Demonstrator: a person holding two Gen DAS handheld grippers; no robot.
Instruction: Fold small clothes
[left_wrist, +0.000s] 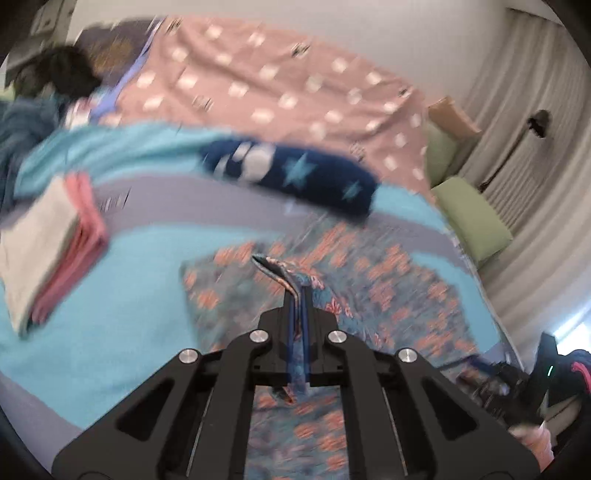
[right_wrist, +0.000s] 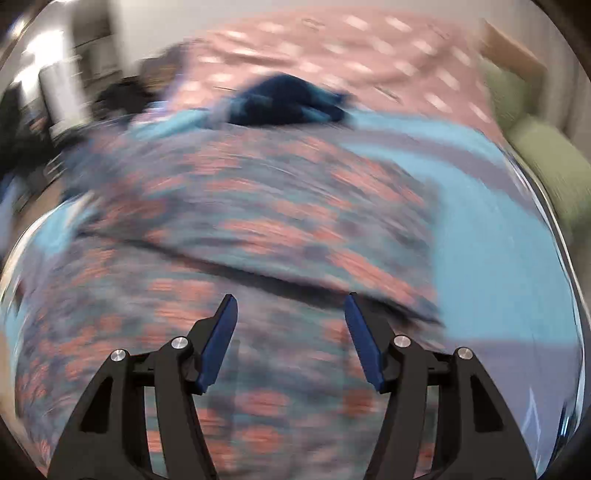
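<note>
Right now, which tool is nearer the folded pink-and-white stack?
Left. The left tool, shut on the floral garment, has the folded pink-and-white stack on the bed just to its left. The right tool hangs open over the garment; no stack in its view.

The near garment (left_wrist: 388, 295) is blue-grey with coral-orange flowers; the blanket (left_wrist: 122, 295) under it is turquoise with grey-lilac bands; far off, a navy cloth (left_wrist: 295, 173) bears pale-blue stars; the far bedspread (left_wrist: 277, 81) is dusty pink with white spots; the left folded stack (left_wrist: 48, 243) is cream over pink.
</note>
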